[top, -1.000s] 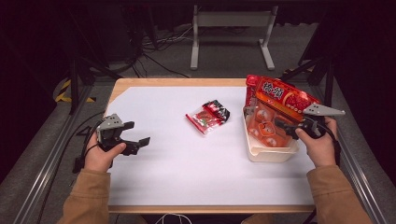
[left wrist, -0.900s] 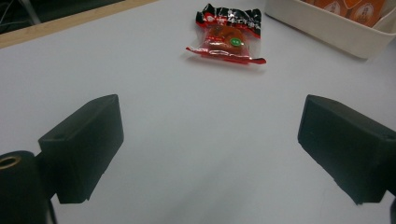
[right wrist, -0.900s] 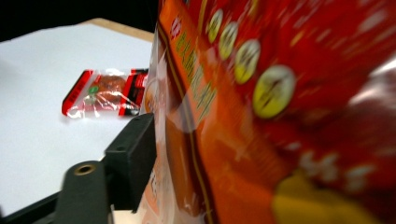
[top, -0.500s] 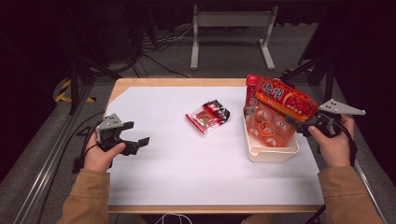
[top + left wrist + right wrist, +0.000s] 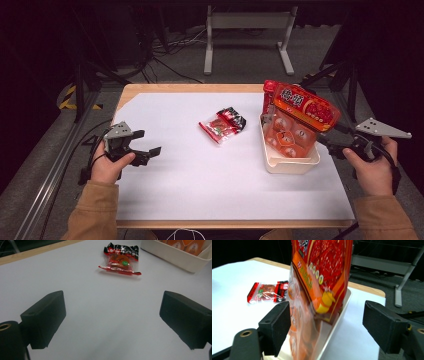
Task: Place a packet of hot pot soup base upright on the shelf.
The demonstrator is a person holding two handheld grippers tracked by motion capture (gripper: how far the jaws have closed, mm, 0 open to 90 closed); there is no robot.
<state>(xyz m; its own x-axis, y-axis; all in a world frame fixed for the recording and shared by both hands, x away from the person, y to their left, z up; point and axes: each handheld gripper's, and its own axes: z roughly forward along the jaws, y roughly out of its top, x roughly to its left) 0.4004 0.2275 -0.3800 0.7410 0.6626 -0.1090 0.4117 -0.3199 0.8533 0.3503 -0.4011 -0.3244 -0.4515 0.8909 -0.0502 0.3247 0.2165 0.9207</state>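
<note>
The left gripper rests wide open, left of the small snack packet, unmoved since a second ago. Right of that packet, the big red bag stands in the cream bin; the right gripper has just been opening and has drawn back from it, nothing between its jaws. White sheet on wooden table, dark room behind.
</note>
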